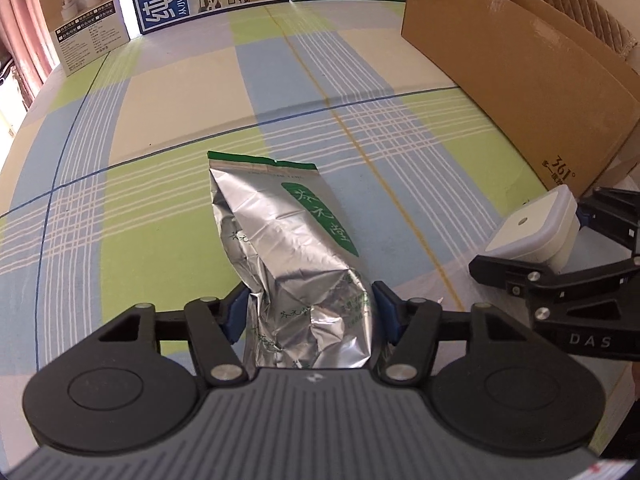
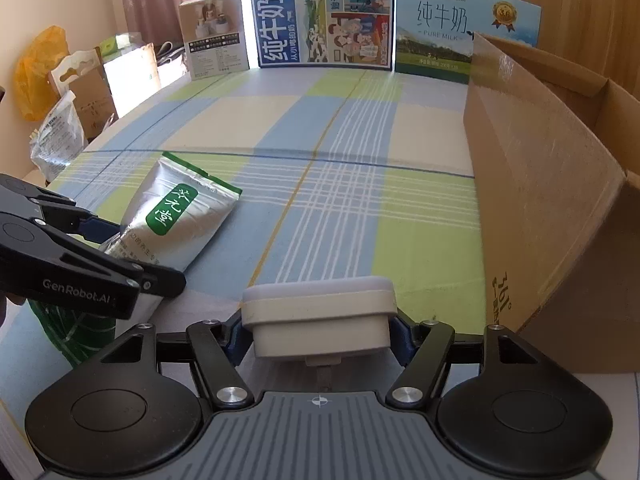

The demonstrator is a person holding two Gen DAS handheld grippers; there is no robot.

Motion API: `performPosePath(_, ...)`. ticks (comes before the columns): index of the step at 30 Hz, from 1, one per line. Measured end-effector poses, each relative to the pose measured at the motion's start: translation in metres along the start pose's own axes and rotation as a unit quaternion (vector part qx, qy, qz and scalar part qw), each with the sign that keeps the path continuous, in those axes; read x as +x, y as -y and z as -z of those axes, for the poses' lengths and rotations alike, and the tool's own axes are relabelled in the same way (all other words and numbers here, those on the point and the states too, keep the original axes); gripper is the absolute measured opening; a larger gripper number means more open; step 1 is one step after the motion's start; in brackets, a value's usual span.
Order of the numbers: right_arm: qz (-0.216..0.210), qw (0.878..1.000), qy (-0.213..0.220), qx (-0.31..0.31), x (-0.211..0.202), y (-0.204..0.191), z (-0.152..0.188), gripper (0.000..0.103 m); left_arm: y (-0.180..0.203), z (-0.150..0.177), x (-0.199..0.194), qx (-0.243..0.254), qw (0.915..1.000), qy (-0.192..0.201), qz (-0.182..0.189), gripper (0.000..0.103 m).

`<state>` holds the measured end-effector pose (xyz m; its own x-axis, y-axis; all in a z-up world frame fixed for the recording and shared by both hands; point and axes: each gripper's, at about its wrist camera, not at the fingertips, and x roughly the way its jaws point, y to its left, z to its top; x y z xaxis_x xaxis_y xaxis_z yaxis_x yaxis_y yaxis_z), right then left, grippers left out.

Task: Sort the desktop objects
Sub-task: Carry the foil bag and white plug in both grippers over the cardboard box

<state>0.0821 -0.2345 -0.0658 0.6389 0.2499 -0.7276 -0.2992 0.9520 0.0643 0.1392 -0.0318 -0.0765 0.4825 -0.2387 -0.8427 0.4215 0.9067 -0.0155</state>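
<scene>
A silver foil tea bag (image 1: 288,240) with a green label lies on the checked tablecloth. My left gripper (image 1: 306,316) is shut on its near end; the blue pads press its sides. The bag also shows in the right wrist view (image 2: 176,216), with my left gripper (image 2: 132,256) at its lower end. My right gripper (image 2: 320,332) is shut on a white square lidded box (image 2: 320,316), held just above the cloth. In the left wrist view the box (image 1: 532,228) sits in my right gripper (image 1: 560,236) at the right edge.
A large open cardboard box (image 2: 552,184) stands along the right side (image 1: 520,68). Milk cartons (image 2: 320,20) and a small product box (image 2: 214,36) stand at the table's far edge. Bags (image 2: 56,136) sit beyond the left edge.
</scene>
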Motion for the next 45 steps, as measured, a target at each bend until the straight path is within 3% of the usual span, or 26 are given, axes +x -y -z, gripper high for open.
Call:
performPosePath(11, 0.008, 1.000, 0.004, -0.001, 0.001, 0.000, -0.002, 0.070, -0.002, 0.000, -0.007, -0.020, 0.9996, 0.003, 0.020, 0.048)
performPosePath(14, 0.011, 1.000, 0.004, -0.005, 0.000, -0.001, -0.001, 0.062, -0.002, -0.001, -0.010, -0.019, 0.9996, 0.005, 0.021, 0.048)
performPosePath(24, 0.016, 1.000, 0.013, -0.011, -0.011, -0.004, -0.005, 0.062, -0.001, -0.002, -0.016, -0.027, 0.9990, 0.016, 0.031, 0.048)
performPosePath(45, 0.010, 0.999, 0.052, -0.012, -0.077, -0.004, -0.026, 0.062, 0.029, -0.002, -0.072, -0.058, 0.9962, 0.048, 0.045, 0.048)
